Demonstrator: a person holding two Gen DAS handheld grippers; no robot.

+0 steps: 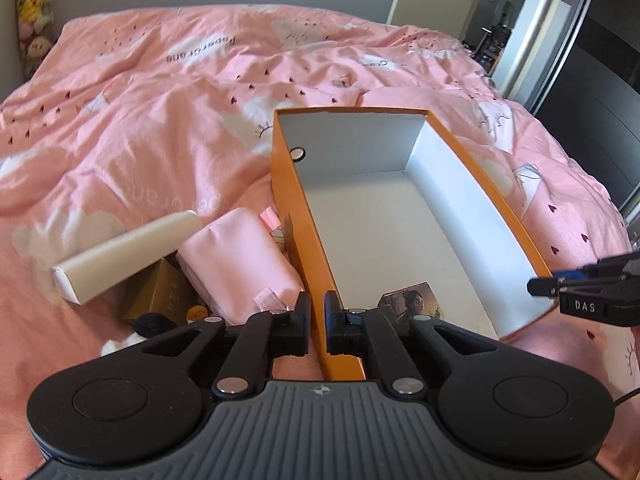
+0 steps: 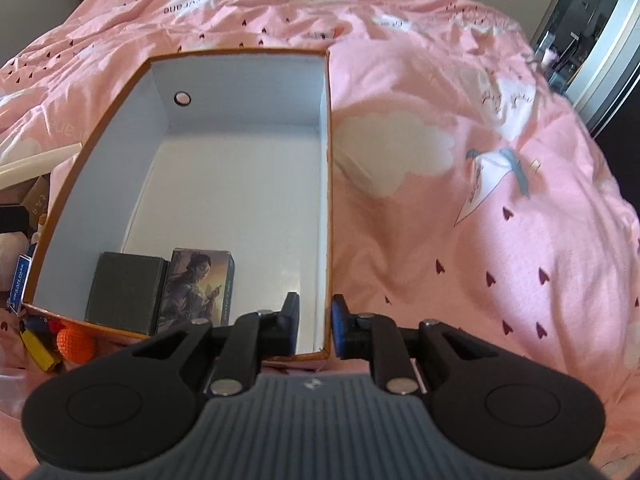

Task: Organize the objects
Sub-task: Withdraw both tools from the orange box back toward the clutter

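Right wrist view: the orange box (image 2: 329, 200) on the bed is gripped at opposite walls by both narrow-jawed grippers (image 2: 316, 326) (image 1: 317, 322), two small boxes (image 2: 160, 292) packed, pouch (image 1: 240, 256) and clutter left outside.

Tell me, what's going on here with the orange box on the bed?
A person with two handheld grippers is tidying things into the orange box. The left gripper has its jaws straddling the box's left wall, and the right gripper straddles the right wall. Inside sit a dark box and an illustrated card box. A pink pouch and a white box wait outside.
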